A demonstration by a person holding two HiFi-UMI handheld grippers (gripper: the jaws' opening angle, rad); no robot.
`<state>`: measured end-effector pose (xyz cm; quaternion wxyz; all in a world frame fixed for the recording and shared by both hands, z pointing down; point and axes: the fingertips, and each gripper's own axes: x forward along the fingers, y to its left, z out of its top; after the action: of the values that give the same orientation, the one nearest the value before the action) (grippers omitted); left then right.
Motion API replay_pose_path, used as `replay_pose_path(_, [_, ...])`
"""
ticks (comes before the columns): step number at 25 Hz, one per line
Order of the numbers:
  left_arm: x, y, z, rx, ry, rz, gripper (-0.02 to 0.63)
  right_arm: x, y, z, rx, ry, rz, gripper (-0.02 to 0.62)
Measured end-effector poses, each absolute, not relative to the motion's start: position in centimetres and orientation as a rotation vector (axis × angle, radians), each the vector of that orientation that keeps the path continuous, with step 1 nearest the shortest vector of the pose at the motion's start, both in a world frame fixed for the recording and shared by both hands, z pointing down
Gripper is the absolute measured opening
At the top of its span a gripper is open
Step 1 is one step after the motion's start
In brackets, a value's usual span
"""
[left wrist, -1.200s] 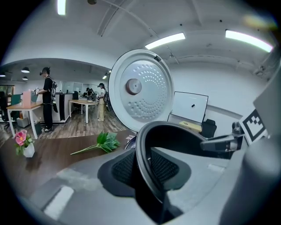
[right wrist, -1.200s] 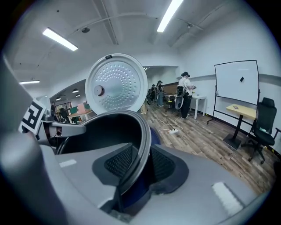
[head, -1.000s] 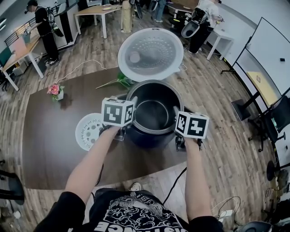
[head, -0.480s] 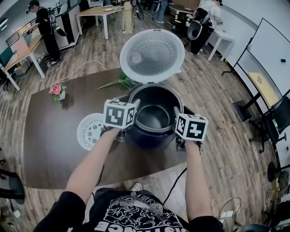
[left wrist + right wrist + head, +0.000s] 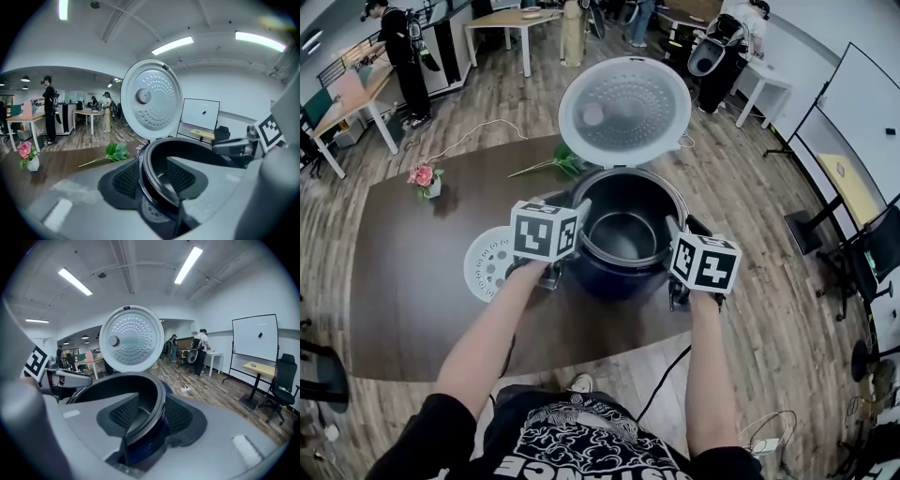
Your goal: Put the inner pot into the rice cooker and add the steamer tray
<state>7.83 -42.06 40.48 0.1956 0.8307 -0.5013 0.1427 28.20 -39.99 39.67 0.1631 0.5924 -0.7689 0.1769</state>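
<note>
The dark metal inner pot (image 5: 624,234) sits inside the dark blue rice cooker (image 5: 614,281), whose white lid (image 5: 623,111) stands open behind it. My left gripper (image 5: 577,227) straddles the pot's left rim. In the left gripper view that rim (image 5: 187,146) passes between the pads (image 5: 125,177) with a gap, so the left gripper (image 5: 150,180) is open. My right gripper (image 5: 671,236) straddles the right rim the same way, open (image 5: 152,414), with the pot (image 5: 117,386) between its jaws. The white perforated steamer tray (image 5: 487,264) lies flat on the table, left of the cooker.
A pink flower in a small vase (image 5: 424,178) stands at the brown table's (image 5: 412,309) far left, and a green leafy stem (image 5: 551,167) lies behind the cooker. A cable (image 5: 664,380) hangs off the near edge. People, desks and a whiteboard (image 5: 853,122) are beyond.
Both grippers stay at the pot's rim on either side. The pot and cooker have not moved; only the head view has shifted slightly.
</note>
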Motion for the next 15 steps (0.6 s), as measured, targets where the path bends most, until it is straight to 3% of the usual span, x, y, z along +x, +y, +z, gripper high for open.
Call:
replay_pose_path(6, [5.9,-41.0,39.0,2.339,-1.440,0.356,0.193,26.1,-39.2,37.0,1.671,-2.279,0.433,0.164])
replay_pose_path(15, [-0.6,-39.0,37.4,2.321,-1.528,0.288,0.218,19.5,-38.1,34.6,1.570,-2.393,0.349,0.227])
